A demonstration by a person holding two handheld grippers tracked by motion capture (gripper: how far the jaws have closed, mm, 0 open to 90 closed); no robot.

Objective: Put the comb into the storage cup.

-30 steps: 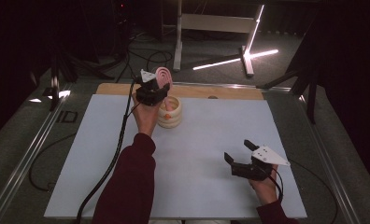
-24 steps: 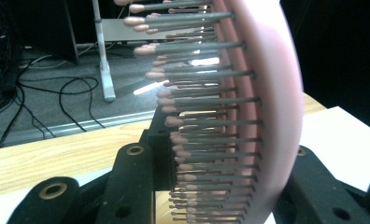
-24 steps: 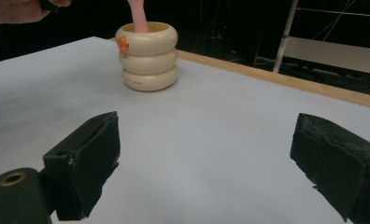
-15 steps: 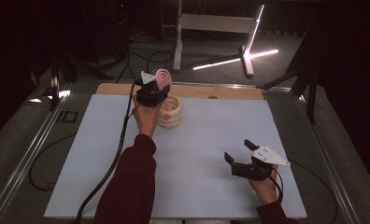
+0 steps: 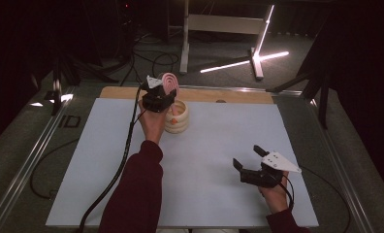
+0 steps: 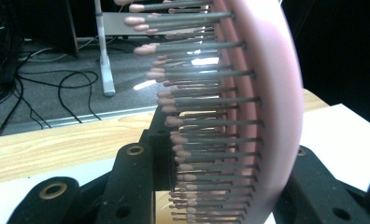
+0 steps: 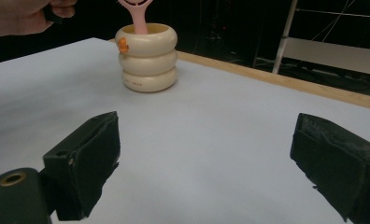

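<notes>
A pink hairbrush (image 5: 170,82) stands upright with its handle (image 7: 139,18) down inside a cream ringed cup (image 5: 177,119) at the back of the white table. My left gripper (image 5: 161,94) is shut on the brush head. In the left gripper view the bristles (image 6: 197,126) point toward one jaw and the pink back (image 6: 276,102) rests against the other. The cup (image 7: 148,58) has a small orange knob (image 7: 123,45) on its side. My right gripper (image 5: 248,158) hovers low near the front right of the table, apart from the cup. It (image 7: 211,163) is open with nothing between its fingers.
The white board (image 5: 219,141) covers the table, with a wooden strip (image 5: 229,95) along its back edge. Metal rails run along both sides. Behind the table are a metal stand (image 5: 185,43), floor cables and bright light strips (image 5: 243,63). The left gripper's cable (image 5: 117,170) trails down the table.
</notes>
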